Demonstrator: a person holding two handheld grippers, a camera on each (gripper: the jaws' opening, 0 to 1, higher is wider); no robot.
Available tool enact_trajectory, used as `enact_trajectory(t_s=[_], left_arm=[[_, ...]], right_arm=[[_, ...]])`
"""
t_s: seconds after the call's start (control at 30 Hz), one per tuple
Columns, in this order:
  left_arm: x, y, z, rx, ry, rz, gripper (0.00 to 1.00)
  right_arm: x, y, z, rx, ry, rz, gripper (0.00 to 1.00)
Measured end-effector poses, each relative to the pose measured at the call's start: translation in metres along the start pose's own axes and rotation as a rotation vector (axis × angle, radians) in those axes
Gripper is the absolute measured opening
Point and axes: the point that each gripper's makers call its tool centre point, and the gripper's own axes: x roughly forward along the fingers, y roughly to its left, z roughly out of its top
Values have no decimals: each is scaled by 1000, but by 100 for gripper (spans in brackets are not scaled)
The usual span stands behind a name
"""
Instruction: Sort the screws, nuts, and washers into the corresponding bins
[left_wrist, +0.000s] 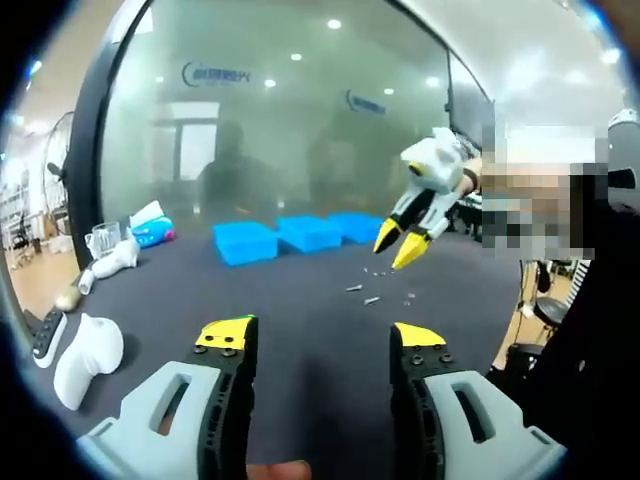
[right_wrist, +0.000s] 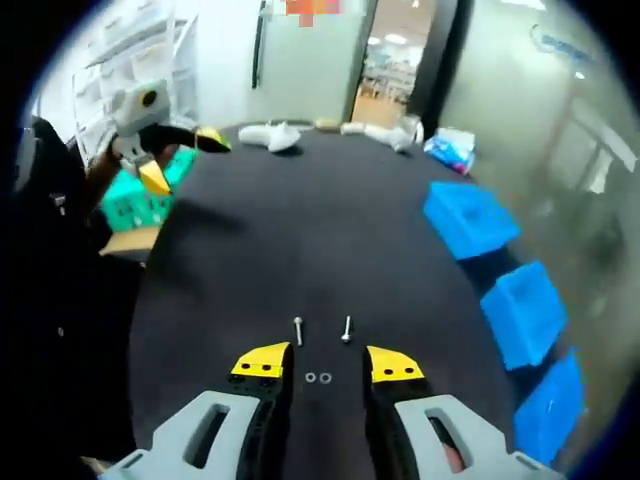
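Observation:
Two small screws (right_wrist: 298, 330) (right_wrist: 346, 328) lie on the black table (right_wrist: 270, 250) just ahead of my right gripper (right_wrist: 328, 362), which is open. Two tiny washers (right_wrist: 317, 377) sit between its yellow fingertips. Three blue bins (right_wrist: 470, 218) (right_wrist: 525, 310) (right_wrist: 555, 405) line the table's right side. In the left gripper view my left gripper (left_wrist: 322, 340) is open and holds nothing. The right gripper (left_wrist: 398, 245) hangs above the scattered screws (left_wrist: 372, 299), and the blue bins (left_wrist: 308, 232) stand beyond. The left gripper (right_wrist: 183, 160) hovers off the table's far left edge.
White objects (left_wrist: 85, 355), a controller (left_wrist: 48, 335), a clear measuring cup (left_wrist: 103, 240) and a blue pack (left_wrist: 152, 232) lie along the table's far end. A green crate (right_wrist: 135, 200) stands beside the table. A glass wall (left_wrist: 300, 120) rises behind the bins.

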Motion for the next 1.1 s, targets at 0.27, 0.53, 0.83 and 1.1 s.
enact_trajectory(t_s=[0.27,0.53,0.83,1.1], left_arm=[[1,2,-6,-10,9,-1,51],[0,10,-9,-27,5,17,51],[0,13,-12,-32,8,21,51],[1,11,-10,-33,5,17,51]], right_arm=[[35,-9,-5,6,139,49,18],[52,-9,-6,6,178,73,13],[55,-5,-14,43,214,85,4],[54,-6,-14,69,218,100,1]])
